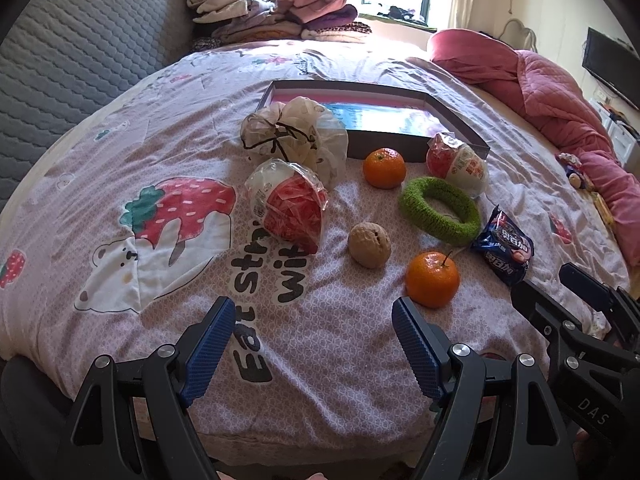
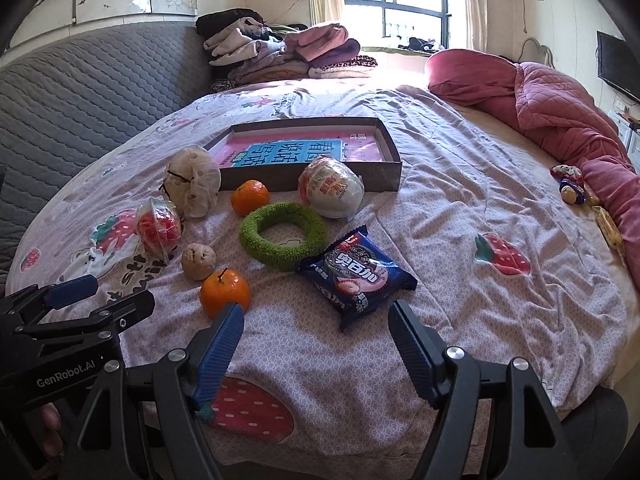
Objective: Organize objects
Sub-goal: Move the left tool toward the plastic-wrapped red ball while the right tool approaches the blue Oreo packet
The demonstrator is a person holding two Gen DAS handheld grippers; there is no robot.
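- Bedroom setting: bedsheet carries all loose items in front of the open box.
- Box holds only a book; no items are sorted yet.
- Pending: tangerine, walnut, snack packet, green ring, other items.
- Left gripper: jaws apart, empty.
- Right gripper: jaws apart, empty, near snack packet.

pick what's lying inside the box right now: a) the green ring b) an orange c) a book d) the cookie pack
c, only a book with a pink and blue cover lies in the box; both oranges, the green ring and the cookie pack are on the bedspread outside it.
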